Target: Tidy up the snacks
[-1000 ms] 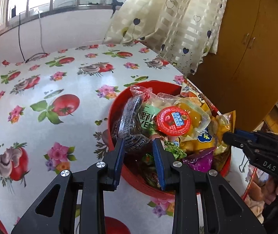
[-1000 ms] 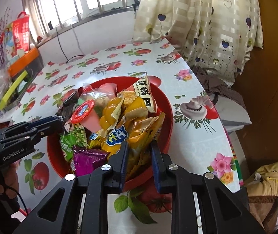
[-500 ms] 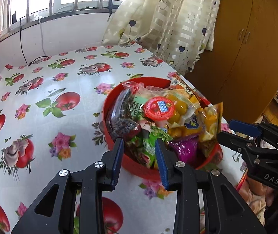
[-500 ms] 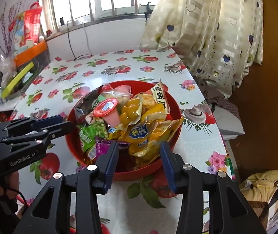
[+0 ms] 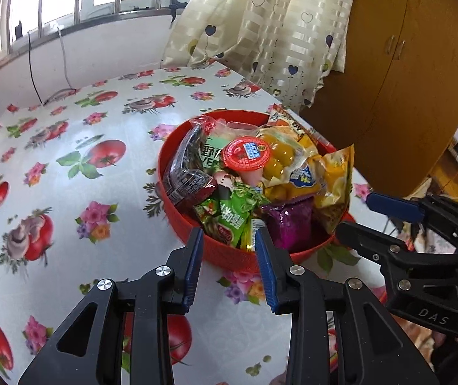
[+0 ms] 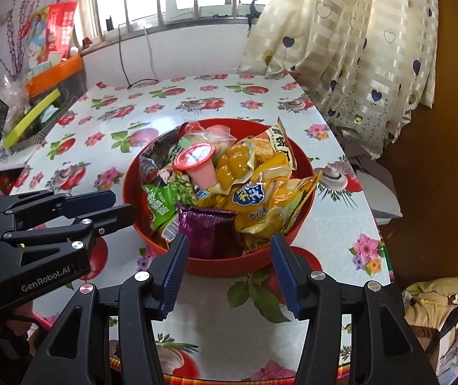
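Glossy oilcloth printed with tomatoes, mushrooms and flowers covers the table (image 5: 68, 160) in the left wrist view, running to a white wall and barred window at 11 o'clock; a heart-print curtain (image 5: 261, 32) hangs at 1 o'clock and a wooden cupboard (image 5: 405, 80) fills 2 o'clock. Open cloth lies from 8 to 11 o'clock. The red bowl (image 5: 229, 256) heaped with snacks (image 5: 245, 186) sits just past centre, near the table's edge at 3 o'clock. The left gripper (image 5: 227, 240) has its jaws partly spread and empty, tips at the bowl's near rim. The right gripper (image 5: 354, 215) reaches in from 4 o'clock.

From the right wrist view, the bowl (image 6: 216, 264) sits at centre, the table's right edge drops off at 3 o'clock beside the curtain (image 6: 341, 48), and an orange tray (image 6: 55, 70) stands at 10 o'clock. The right gripper (image 6: 229, 240) is opening, nothing between its jaws. The left gripper (image 6: 113, 205) enters at 9 o'clock.

A second ago both grippers reached over the bowl among the packets; now both sit further back from it, and the right jaws stand much wider.
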A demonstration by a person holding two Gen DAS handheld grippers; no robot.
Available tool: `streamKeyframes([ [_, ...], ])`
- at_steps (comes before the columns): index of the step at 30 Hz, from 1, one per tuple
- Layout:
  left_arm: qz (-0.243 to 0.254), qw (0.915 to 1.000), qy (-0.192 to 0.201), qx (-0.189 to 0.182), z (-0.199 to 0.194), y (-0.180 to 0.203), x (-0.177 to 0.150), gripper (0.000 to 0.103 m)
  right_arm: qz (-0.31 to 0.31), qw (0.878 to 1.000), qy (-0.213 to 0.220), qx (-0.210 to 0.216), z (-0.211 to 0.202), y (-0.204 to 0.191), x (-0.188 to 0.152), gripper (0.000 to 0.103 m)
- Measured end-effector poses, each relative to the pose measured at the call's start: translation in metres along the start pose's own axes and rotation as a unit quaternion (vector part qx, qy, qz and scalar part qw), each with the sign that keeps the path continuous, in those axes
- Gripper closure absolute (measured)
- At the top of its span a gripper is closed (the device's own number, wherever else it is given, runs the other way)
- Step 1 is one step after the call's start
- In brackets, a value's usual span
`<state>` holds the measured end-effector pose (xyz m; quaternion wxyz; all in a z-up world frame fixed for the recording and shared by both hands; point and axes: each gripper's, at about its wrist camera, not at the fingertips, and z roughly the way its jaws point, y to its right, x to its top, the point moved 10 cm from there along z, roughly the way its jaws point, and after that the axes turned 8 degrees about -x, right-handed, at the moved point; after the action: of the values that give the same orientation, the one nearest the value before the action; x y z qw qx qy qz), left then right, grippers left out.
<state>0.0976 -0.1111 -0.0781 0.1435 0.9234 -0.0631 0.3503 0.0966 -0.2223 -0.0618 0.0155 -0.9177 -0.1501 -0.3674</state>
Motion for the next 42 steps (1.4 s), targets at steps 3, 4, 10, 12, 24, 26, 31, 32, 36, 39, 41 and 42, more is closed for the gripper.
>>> streamKeyframes([
  [3,0.005,1.0000,-0.002,0.002,0.000,0.002,-0.001,0.069,-0.003,1.000,-0.003,0.000,0.001,-0.003,-0.002,0.052],
  [4,0.006,1.0000,-0.002,0.004,0.000,0.002,-0.001,0.069,-0.004,1.000,-0.005,0.000,0.001,-0.004,-0.002,0.052],
  [10,0.014,0.9998,-0.006,0.010,0.002,0.001,-0.002,0.069,-0.007,1.000,-0.007,-0.001,0.003,-0.006,-0.003,0.051],
  [12,0.016,0.9998,-0.007,0.012,0.003,0.002,-0.002,0.069,-0.007,1.000,-0.008,-0.001,0.003,-0.007,-0.002,0.051],
  [24,0.017,0.9998,-0.012,0.004,0.006,0.006,-0.003,0.069,-0.007,1.000,-0.010,-0.002,0.005,-0.006,-0.002,0.050],
  [26,0.018,0.9997,-0.014,0.002,0.007,0.007,-0.004,0.069,-0.007,1.000,-0.010,-0.002,0.006,-0.006,-0.002,0.050],
  [31,0.019,0.9997,-0.017,0.001,0.009,0.007,-0.004,0.069,-0.007,1.000,-0.010,-0.002,0.007,-0.006,-0.003,0.050],
  [32,0.019,0.9997,-0.018,0.001,0.009,0.008,-0.004,0.069,-0.007,1.000,-0.010,-0.002,0.007,-0.006,-0.003,0.049],
  [36,0.020,0.9996,-0.020,0.000,0.010,0.008,-0.005,0.069,-0.007,1.000,-0.011,-0.002,0.007,-0.006,-0.003,0.049],
  [39,0.021,0.9996,-0.021,0.000,0.011,0.009,-0.005,0.069,-0.007,1.000,-0.010,-0.002,0.008,-0.006,-0.003,0.049],
  [41,0.022,0.9996,-0.021,0.000,0.011,0.009,-0.006,0.069,-0.007,1.000,-0.011,-0.001,0.008,-0.006,-0.003,0.049],
  [42,0.021,0.9996,-0.021,0.000,0.011,0.009,-0.006,0.069,-0.007,1.000,-0.011,-0.001,0.008,-0.006,-0.003,0.049],
])
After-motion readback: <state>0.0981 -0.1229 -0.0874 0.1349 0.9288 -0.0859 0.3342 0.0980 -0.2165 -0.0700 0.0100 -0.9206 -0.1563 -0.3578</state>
